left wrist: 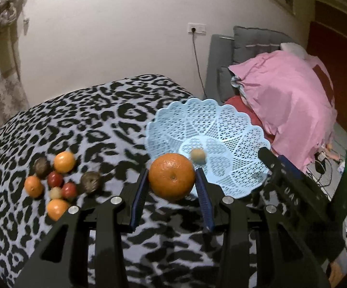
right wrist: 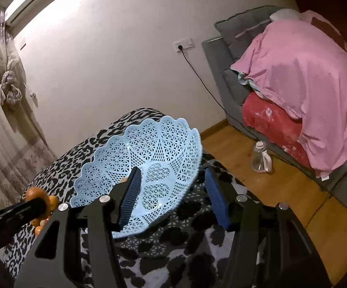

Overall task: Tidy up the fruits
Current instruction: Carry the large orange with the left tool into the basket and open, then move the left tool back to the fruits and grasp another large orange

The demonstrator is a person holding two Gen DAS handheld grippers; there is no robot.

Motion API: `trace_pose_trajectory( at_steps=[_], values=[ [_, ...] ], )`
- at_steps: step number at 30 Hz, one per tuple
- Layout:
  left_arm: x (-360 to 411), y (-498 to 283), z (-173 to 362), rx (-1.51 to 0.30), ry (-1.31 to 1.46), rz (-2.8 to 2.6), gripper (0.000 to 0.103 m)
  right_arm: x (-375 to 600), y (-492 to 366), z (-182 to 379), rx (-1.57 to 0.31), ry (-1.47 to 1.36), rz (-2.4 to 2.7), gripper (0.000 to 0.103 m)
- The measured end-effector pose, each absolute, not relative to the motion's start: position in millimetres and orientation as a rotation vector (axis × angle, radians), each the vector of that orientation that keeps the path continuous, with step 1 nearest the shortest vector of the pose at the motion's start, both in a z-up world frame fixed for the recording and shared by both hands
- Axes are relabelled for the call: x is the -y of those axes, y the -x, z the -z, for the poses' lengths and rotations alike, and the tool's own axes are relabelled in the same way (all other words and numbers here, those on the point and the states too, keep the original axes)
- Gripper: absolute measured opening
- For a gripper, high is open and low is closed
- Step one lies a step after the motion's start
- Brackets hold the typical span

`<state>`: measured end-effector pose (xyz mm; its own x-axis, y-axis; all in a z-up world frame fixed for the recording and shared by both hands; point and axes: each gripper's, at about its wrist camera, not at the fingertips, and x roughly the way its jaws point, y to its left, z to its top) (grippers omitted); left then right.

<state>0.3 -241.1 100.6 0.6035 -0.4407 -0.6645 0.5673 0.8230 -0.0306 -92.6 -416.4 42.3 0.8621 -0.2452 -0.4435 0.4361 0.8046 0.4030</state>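
large orange (left wrist: 171, 176) beside tilted pale-blue lattice basket (left wrist: 173, 124) (small fruit (left wrist: 198, 156) inside).

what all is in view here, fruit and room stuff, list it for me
light blue lattice plastic basket: one, on the leopard-print cloth, right side
small tan round fruit: one, inside the basket
large orange citrus fruit: one, gripped in the left claw, at the basket's near rim
smaller orange fruits: three, in the pile at left
dark red round fruits: two, same pile
brown round fruits: two, same pile
pale small fruit: one, pile's middle
pink sheet: one, draped over the grey sofa
clear plastic jug: one, on the wood floor
left claw: shut on the orange
right claw: open, astride the basket's rim
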Motion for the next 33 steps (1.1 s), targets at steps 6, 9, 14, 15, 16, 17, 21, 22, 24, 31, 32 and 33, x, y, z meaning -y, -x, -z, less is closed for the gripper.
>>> trace_pose_trajectory(
  at_steps=[6, 9, 14, 15, 16, 17, 21, 22, 24, 31, 32, 33],
  values=[
    [266, -5, -92, -0.733, -0.224, 0.614, 0.04, 418, 95, -41, -0.376, -0.526, 0.373, 0.061],
    [273, -8, -88, -0.746, -0.223, 0.615, 0.04, 418, 96, -41, -0.375, -0.534, 0.374, 0.061],
    [280, -9, -86, -0.748, -0.225, 0.619, 0.041, 419, 98, -41, -0.368, -0.541, 0.378, 0.061],
    [281, -8, -87, -0.736, -0.228, 0.616, 0.046, 419, 99, -42, -0.368, -0.542, 0.377, 0.061],
    [282, -8, -88, -0.729, -0.227, 0.613, 0.052, 419, 99, -42, -0.368, -0.543, 0.377, 0.061],
    [280, -8, -90, -0.713, -0.221, 0.606, 0.067, 420, 99, -42, -0.367, -0.544, 0.377, 0.062],
    [273, -9, -93, -0.688, -0.209, 0.582, 0.075, 421, 100, -43, -0.362, -0.546, 0.377, 0.062],
    [271, -10, -92, -0.69, -0.205, 0.573, 0.077, 421, 100, -43, -0.361, -0.546, 0.378, 0.062],
    [267, -11, -92, -0.688, -0.199, 0.556, 0.083, 420, 101, -43, -0.358, -0.546, 0.378, 0.062],
    [254, -15, -89, -0.684, -0.195, 0.499, 0.094, 419, 105, -44, -0.343, -0.543, 0.375, 0.069],
    [252, -15, -89, -0.68, -0.197, 0.486, 0.094, 419, 105, -44, -0.338, -0.54, 0.373, 0.069],
    [251, -15, -88, -0.678, -0.199, 0.479, 0.094, 419, 106, -45, -0.335, -0.537, 0.371, 0.069]
  ],
)
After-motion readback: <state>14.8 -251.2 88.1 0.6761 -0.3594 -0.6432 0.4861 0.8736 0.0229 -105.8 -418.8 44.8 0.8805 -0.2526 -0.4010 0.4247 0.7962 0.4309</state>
